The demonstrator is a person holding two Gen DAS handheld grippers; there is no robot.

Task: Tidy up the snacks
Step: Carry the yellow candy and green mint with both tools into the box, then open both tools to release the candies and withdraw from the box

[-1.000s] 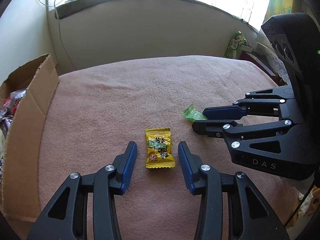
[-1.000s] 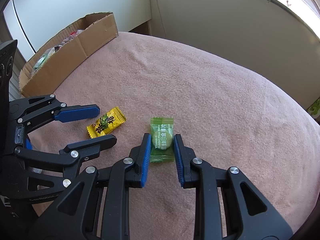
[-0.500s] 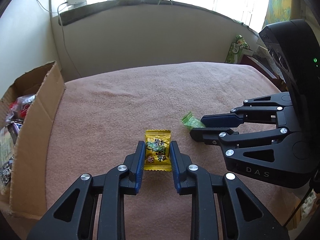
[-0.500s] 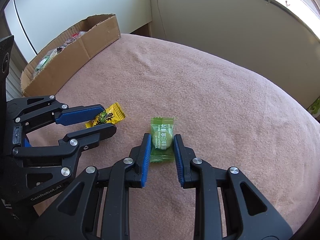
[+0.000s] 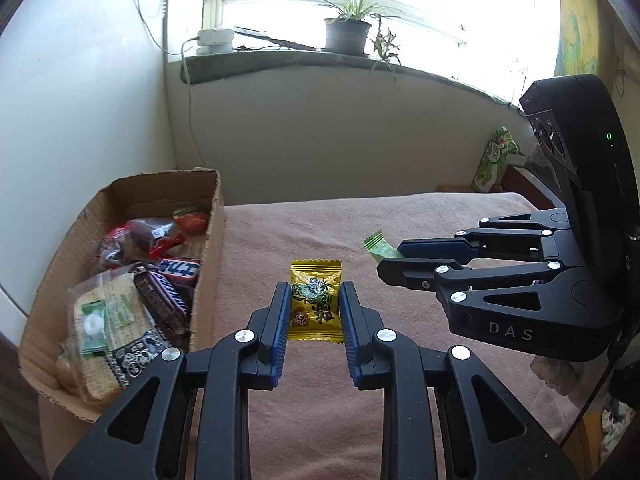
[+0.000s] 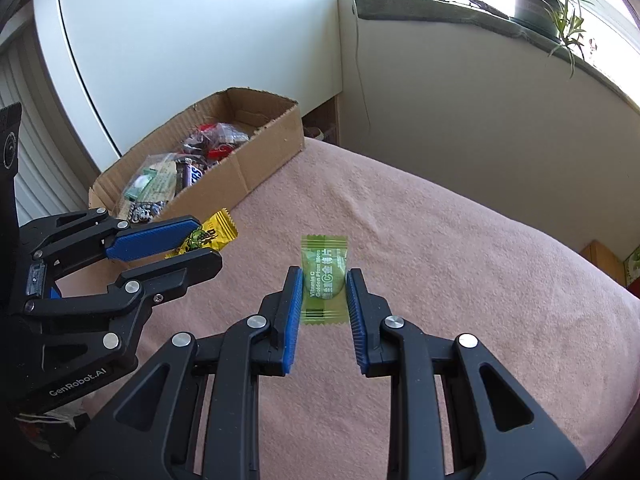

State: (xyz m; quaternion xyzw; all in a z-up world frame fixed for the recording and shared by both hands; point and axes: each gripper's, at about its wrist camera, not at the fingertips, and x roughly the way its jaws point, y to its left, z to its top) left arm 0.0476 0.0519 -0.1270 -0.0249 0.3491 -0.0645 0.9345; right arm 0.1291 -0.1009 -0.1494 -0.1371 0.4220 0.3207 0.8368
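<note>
My left gripper (image 5: 314,300) is shut on a yellow candy packet (image 5: 316,306) and holds it above the pink blanket. My right gripper (image 6: 323,286) is shut on a green candy packet (image 6: 323,278), also lifted. In the left wrist view the right gripper (image 5: 390,258) is to the right with the green packet (image 5: 378,246) sticking out of its tip. In the right wrist view the left gripper (image 6: 200,240) is to the left with the yellow packet (image 6: 208,236). The cardboard box (image 5: 208,248) of snacks sits to the left; it also shows in the right wrist view (image 6: 240,172).
The box holds several wrapped snacks (image 5: 132,300), among them chocolate bars and cracker packs. The pink blanket (image 6: 460,280) covers the table. A windowsill with a potted plant (image 5: 346,32) and a cable runs behind. A green carton (image 5: 494,164) stands at the far right.
Both grippers have risen from the blanket with their candies and tilted up. The left gripper closed on the yellow packet. The box is now more fully in view.
</note>
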